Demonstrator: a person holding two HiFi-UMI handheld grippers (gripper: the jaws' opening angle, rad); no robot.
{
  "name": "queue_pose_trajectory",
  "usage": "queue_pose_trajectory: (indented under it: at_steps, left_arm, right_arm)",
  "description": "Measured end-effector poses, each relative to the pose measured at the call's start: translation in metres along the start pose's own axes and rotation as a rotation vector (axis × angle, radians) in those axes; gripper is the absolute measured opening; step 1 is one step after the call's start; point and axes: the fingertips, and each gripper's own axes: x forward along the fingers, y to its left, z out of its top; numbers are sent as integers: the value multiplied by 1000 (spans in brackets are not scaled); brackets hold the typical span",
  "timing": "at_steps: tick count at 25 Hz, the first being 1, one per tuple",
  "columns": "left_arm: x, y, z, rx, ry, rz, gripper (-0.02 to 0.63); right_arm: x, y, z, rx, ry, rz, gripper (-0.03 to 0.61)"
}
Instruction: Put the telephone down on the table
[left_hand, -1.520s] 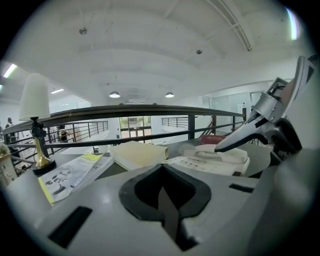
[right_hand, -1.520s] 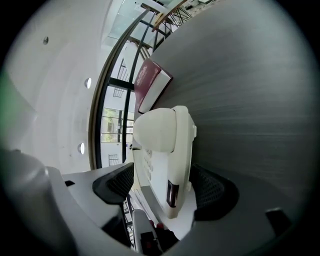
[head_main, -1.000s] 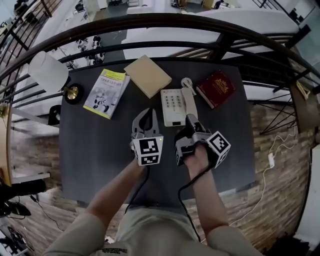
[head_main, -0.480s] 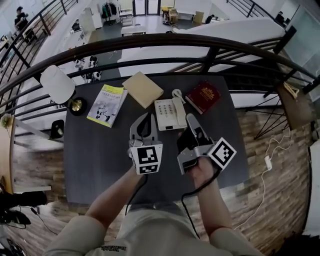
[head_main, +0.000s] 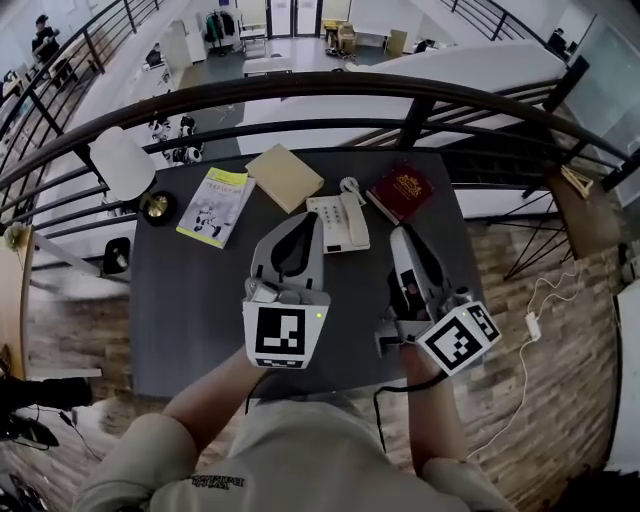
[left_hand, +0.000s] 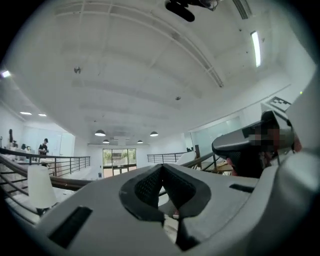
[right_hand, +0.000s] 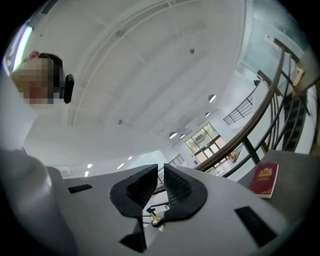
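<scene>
On the dark table (head_main: 190, 300), a lamp (head_main: 122, 163) stands at the far left corner. Next along the far edge lie a booklet (head_main: 215, 205) and a tan book (head_main: 285, 177). The telephone (head_main: 337, 221) lies flat at the middle of that edge, its handset on the cradle, and a red book (head_main: 400, 192) is just right of it. Over the near half, the left gripper (head_main: 302, 218) has its tips together and holds nothing. The right gripper (head_main: 400, 233) has just been closing, its jaws a narrow slit apart and empty.

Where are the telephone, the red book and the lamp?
telephone (head_main: 331, 222): head view, on its keypad.
red book (head_main: 403, 190): head view, on its cover.
lamp (head_main: 120, 163): head view, on its white shade.
</scene>
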Motion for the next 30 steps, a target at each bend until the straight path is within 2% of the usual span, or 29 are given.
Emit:
queue_pose_trajectory:
  at_steps: [2, 4, 11, 15, 19, 21, 25, 27, 30]
  left_arm:
    - [-6, -6, 17, -12, -59, -44, 3]
    - [-12, -9, 29, -16, -75, -74, 3]
    - [-27, -18, 42, -6, -54, -113, 3]
    - [-32, -25, 37, 45, -41, -128, 3]
    - [-40, -33, 25, 31, -6, -148, 3]
    - [-47, -38, 18, 6, 0, -161, 3]
    - [-65, -48, 2, -96, 22, -199, 3]
    - [-72, -50, -8, -92, 42, -205, 3]
    - [-80, -51, -21, -31, 68, -206, 3]
  right_arm:
    - [-5, 5, 8, -39, 5, -5, 37]
    - [-9, 11, 16, -96, 1, -10, 37]
    - [-24, 32, 21, -383, 29, -45, 37]
    - [-27, 43, 8, -482, 93, -47, 26]
    - [-29, 53, -14, -596, 157, -28, 21]
    - [-30, 56, -30, -598, 203, -5, 3]
    - [-36, 58, -66, -511, 280, 30, 3]
    - [-41, 56, -80, -492, 304, 17, 3]
    - [-49, 51, -93, -448, 328, -2, 2]
